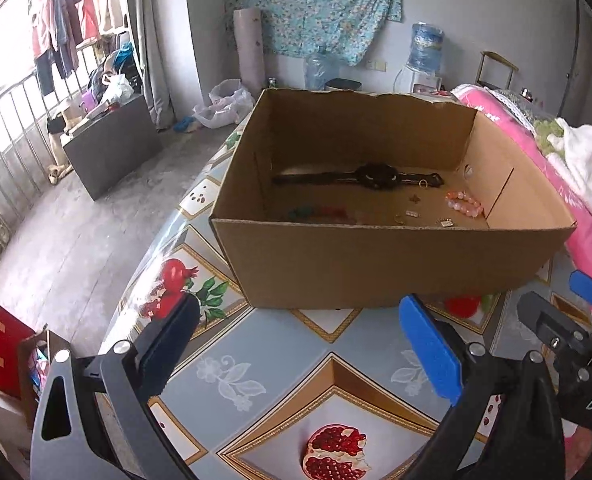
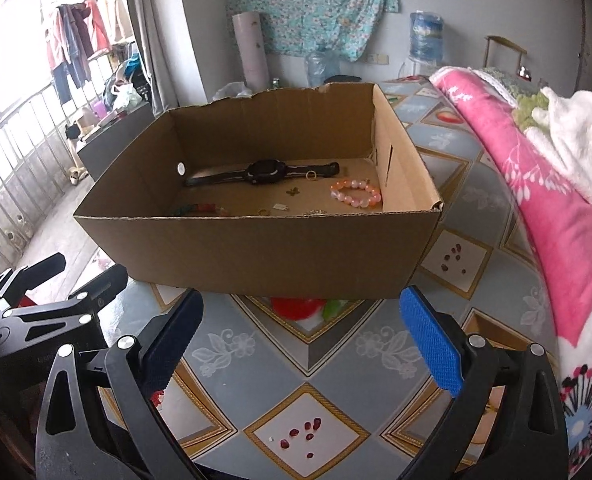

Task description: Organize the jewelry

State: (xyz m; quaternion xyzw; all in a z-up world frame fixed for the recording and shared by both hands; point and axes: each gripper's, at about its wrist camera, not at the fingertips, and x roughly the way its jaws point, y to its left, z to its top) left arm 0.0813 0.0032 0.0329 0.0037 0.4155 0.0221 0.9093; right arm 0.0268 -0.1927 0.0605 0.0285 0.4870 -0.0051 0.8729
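Observation:
An open cardboard box (image 1: 376, 264) (image 2: 256, 252) stands on the patterned table. Inside lie a black watch (image 1: 376, 176) (image 2: 266, 172), a pink bead bracelet (image 1: 465, 203) (image 2: 356, 194), a coloured bead string (image 1: 320, 213) (image 2: 198, 208), a gold ring (image 1: 423, 184) (image 2: 311, 176) and several small gold pieces (image 1: 412, 213) (image 2: 280, 207). My left gripper (image 1: 300, 348) is open and empty in front of the box. My right gripper (image 2: 302, 344) is open and empty, also short of the box. The right gripper shows at the right edge of the left wrist view (image 1: 568, 320).
A pink flowered blanket (image 2: 536, 184) (image 1: 536, 152) lies along the table's right side. The table's left edge (image 1: 136, 280) drops to the floor, where a red bag (image 1: 8, 352) stands. A water dispenser (image 2: 426, 44) stands at the back wall.

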